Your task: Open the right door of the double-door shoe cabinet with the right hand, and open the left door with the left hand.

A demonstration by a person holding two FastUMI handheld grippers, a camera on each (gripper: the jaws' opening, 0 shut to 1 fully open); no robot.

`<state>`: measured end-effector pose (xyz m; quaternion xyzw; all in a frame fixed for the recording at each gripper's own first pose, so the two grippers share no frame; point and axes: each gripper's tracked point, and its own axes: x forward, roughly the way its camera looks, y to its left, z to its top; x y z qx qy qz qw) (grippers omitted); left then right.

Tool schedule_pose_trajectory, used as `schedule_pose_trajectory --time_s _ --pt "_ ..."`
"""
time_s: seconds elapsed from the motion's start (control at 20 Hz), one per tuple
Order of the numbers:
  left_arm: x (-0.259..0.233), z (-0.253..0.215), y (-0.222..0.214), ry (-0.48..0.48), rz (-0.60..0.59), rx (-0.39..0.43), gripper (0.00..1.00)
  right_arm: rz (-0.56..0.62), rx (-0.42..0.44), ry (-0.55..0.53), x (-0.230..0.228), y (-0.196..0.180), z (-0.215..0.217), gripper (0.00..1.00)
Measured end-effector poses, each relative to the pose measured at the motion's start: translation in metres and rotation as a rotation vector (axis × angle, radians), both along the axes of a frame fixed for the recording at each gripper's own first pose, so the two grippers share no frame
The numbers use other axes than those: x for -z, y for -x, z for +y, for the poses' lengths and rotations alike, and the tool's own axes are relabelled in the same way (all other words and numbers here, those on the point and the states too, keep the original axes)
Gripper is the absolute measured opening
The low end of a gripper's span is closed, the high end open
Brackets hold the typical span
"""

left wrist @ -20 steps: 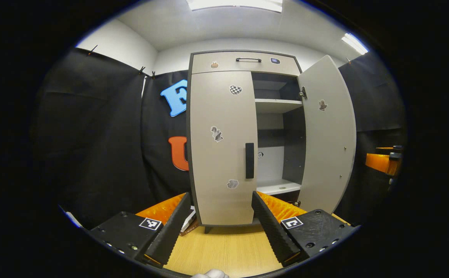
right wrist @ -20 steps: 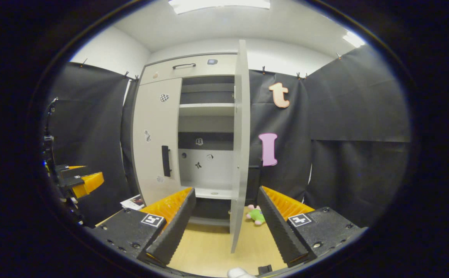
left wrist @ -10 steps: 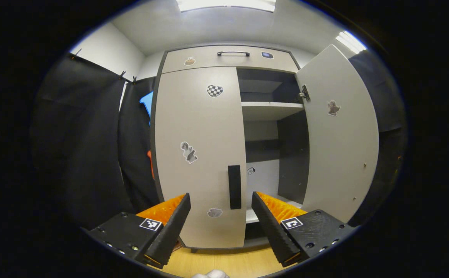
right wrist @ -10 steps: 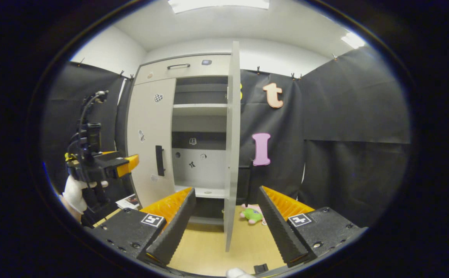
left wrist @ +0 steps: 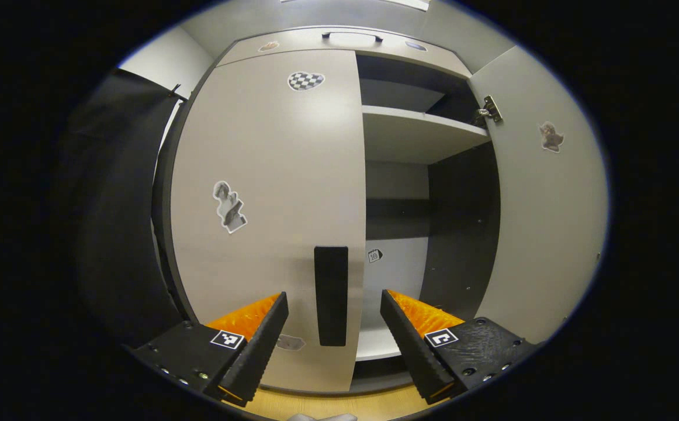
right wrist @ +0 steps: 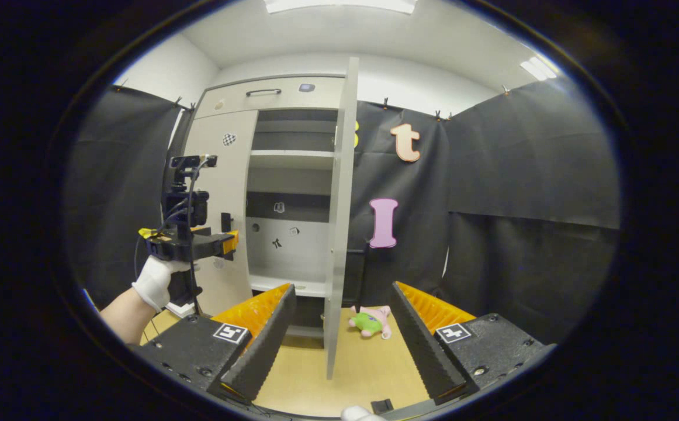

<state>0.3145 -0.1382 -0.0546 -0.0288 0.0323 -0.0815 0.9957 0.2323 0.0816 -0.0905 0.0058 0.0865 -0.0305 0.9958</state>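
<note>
just ahead of the left gripper (left wrist: pixel 333 327), its fingers spread wide and holding nothing, the black handle (left wrist: pixel 331 294) of the closed left door (left wrist: pixel 269 193) stands between them.

the right gripper (right wrist: pixel 342 333) is wide apart too, gripping nothing, with the open right door (right wrist: pixel 339 216) edge-on between its fingers; beyond, a plush toy (right wrist: pixel 369 320) lies on the floor, and the shoe cabinet (right wrist: pixel 293 175) shows bare shelves.
</note>
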Motion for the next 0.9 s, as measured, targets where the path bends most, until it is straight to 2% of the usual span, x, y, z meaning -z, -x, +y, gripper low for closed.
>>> schedule_pose_trajectory --time_s 0.1,0.2,0.4,0.5,0.55,0.6,0.7,0.75,0.85,0.9 --pt "0.002 -0.003 -0.013 -0.004 -0.004 0.000 0.96 -0.003 0.012 0.016 -0.001 -0.001 -0.004 1.00" --pt "0.005 -0.005 -0.020 0.012 0.009 -0.004 0.90 -0.003 0.016 0.021 0.000 -0.002 -0.006 1.00" --pt "0.013 -0.008 -0.031 0.010 0.025 -0.006 0.71 0.000 0.021 0.020 -0.001 0.000 -0.006 1.00" --pt "0.019 -0.010 -0.033 0.004 0.044 -0.001 0.69 -0.009 0.021 0.026 -0.002 -0.002 -0.008 0.99" --pt "0.013 -0.010 -0.034 -0.008 0.012 -0.004 0.69 -0.013 0.022 0.030 -0.002 -0.003 -0.008 0.99" --pt "0.016 -0.010 -0.035 -0.017 0.019 -0.003 0.57 -0.016 0.021 0.034 -0.003 -0.004 -0.009 1.00" --pt "0.015 -0.008 -0.036 -0.012 0.021 -0.017 0.46 -0.013 0.018 0.033 -0.002 -0.004 -0.009 1.00" --pt "0.018 -0.006 -0.035 -0.007 0.026 -0.015 0.29 -0.010 0.014 0.028 -0.001 -0.003 -0.007 1.00" --pt "0.018 -0.005 -0.034 -0.005 0.031 -0.007 0.42 -0.006 0.008 0.024 0.000 -0.003 -0.007 1.00" --pt "0.017 -0.004 -0.034 -0.005 0.030 -0.005 0.30 -0.004 0.004 0.021 0.000 -0.002 -0.005 1.00"
